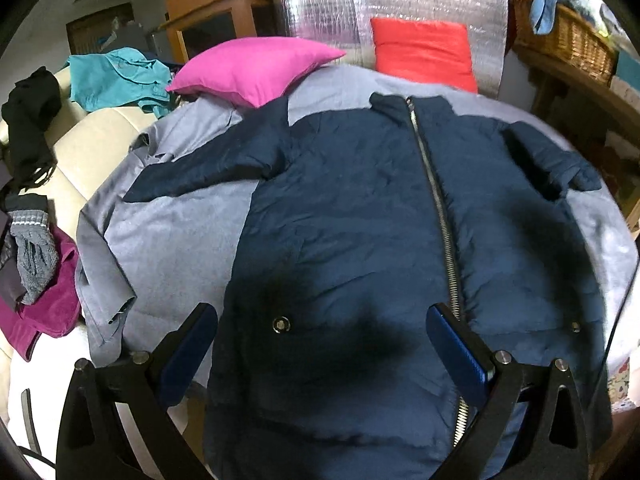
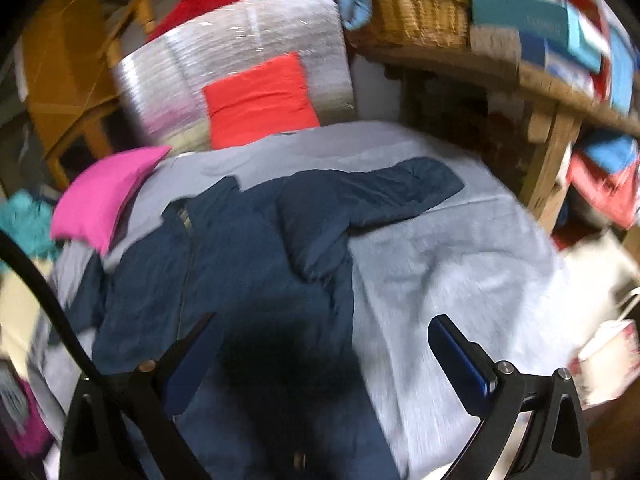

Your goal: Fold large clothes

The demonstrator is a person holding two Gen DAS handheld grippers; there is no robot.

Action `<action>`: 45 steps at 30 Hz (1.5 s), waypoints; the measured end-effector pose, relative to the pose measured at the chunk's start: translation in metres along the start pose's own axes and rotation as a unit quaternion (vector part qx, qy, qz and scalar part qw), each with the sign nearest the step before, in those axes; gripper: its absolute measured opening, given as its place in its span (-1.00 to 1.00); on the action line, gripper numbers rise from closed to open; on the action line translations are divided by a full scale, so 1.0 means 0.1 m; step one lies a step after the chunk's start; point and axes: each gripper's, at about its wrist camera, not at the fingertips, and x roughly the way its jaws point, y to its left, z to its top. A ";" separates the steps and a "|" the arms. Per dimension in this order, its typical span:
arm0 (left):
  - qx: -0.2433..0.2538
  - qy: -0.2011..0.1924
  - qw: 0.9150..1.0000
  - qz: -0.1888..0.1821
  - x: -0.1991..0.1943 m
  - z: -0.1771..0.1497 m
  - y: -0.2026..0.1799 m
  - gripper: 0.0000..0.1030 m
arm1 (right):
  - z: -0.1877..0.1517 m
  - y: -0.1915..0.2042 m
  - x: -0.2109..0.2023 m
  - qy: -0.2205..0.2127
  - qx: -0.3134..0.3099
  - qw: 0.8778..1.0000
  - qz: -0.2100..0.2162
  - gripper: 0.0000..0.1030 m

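Bedspread under both wide-spread hand-held grippers hovering above jacket.

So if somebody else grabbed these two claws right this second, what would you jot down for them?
Left claw: open, holding nothing, hovering over the lower front of the navy padded zip-up jacket.
Right claw: open, holding nothing, over the jacket's right edge.
Jacket: front up and zipped on the pale grey-blue bedsheet, collar toward the pink cushion and red cushion.
Done: jacket laid out; both sleeves angle outward.
Left: all the folding, probably sleeves first.
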 end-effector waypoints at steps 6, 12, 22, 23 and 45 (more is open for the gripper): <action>0.001 0.020 1.000 0.023 0.26 0.08 0.04 1.00 | 0.56 -0.73 1.05 0.043 0.161 0.982 0.092 1.00; 0.011 0.028 0.999 0.037 0.48 0.20 0.02 1.00 | 0.68 -1.40 1.91 0.065 0.353 0.918 0.171 0.97; 0.034 0.032 0.998 0.032 0.70 0.35 -0.16 1.00 | 0.78 -1.55 2.56 0.057 0.410 0.892 0.183 -0.30; 0.035 0.032 0.998 0.031 0.70 0.35 -0.17 1.00 | 0.79 -1.51 2.55 0.051 0.401 0.897 0.178 -0.36; -0.036 -0.010 0.999 0.036 0.31 0.34 0.57 1.00 | 0.22 1.45 1.68 0.090 0.100 0.948 0.287 0.37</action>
